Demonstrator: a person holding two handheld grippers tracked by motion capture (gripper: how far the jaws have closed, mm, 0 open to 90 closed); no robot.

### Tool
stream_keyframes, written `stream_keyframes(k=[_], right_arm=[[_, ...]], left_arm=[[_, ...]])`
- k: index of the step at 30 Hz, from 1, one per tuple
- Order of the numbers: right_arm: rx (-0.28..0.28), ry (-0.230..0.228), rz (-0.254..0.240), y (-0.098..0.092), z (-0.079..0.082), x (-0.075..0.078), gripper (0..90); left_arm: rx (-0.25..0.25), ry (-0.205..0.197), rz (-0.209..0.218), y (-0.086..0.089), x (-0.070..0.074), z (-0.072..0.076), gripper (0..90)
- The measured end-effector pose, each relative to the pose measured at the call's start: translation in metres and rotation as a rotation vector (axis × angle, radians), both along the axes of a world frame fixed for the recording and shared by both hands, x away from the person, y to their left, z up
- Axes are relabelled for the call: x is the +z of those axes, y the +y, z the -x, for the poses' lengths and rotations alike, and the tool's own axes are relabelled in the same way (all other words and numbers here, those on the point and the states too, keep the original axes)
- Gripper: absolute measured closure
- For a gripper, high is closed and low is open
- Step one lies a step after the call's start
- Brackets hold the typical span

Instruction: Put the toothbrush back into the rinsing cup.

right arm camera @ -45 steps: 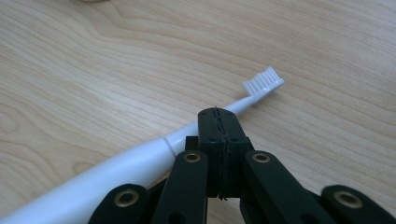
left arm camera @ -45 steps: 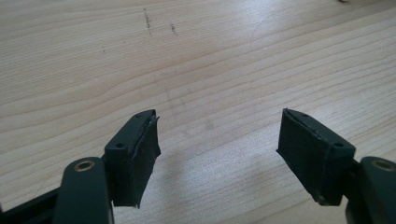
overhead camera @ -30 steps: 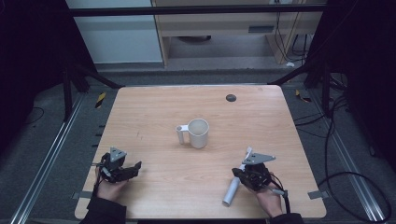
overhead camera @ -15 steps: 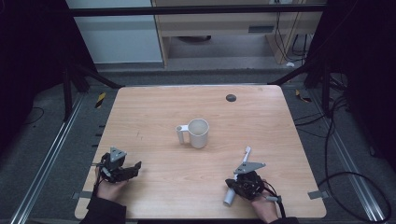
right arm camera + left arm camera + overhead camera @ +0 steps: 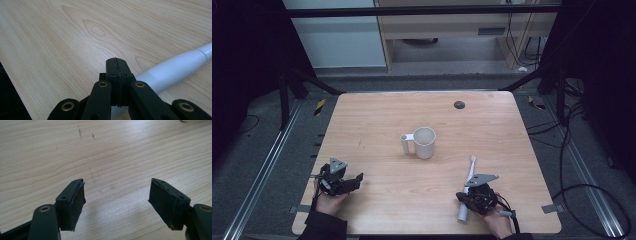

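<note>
Right gripper (image 5: 473,198), lower right of the high view, sits over the white toothbrush-like tool (image 5: 467,187). Jaws are pressed flat together with nothing between them; in the right gripper view the tool's handle (image 5: 175,68) passes beside and under them, not gripped. Open up first, straddle the thick handle across its width, then close. Keep the pads low and square so it can't roll away. Left gripper (image 5: 117,202), lower left of the high view, is spread wide over bare table (image 5: 377,130), idle. Mug (image 5: 423,142) stands upright mid-table, probably the destination.
</note>
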State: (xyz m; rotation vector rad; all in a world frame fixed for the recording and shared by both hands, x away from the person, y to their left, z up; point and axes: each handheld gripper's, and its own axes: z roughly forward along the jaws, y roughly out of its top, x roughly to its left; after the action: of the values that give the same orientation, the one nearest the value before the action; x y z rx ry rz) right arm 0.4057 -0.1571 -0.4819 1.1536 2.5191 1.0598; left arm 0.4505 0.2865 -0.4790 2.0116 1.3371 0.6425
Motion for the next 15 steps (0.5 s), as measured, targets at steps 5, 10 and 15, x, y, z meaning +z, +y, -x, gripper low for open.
stream_keyframes(k=[5,10,15], right_arm=[[-0.005,0.007,0.0,-0.0024,0.0006,0.0004,89.8],[-0.01,0.011,0.006,-0.0034,0.0005,-0.0006,89.7],[-0.033,-0.024,-0.004,-0.0078,0.0026,0.0056,89.5]], left_arm=[[0.0,0.001,-0.001,0.0,-0.0001,-0.0001,27.7],[0.001,0.001,0.001,0.0001,-0.0001,-0.0001,27.7],[0.0,0.001,0.002,0.0002,0.0001,0.0001,27.6]])
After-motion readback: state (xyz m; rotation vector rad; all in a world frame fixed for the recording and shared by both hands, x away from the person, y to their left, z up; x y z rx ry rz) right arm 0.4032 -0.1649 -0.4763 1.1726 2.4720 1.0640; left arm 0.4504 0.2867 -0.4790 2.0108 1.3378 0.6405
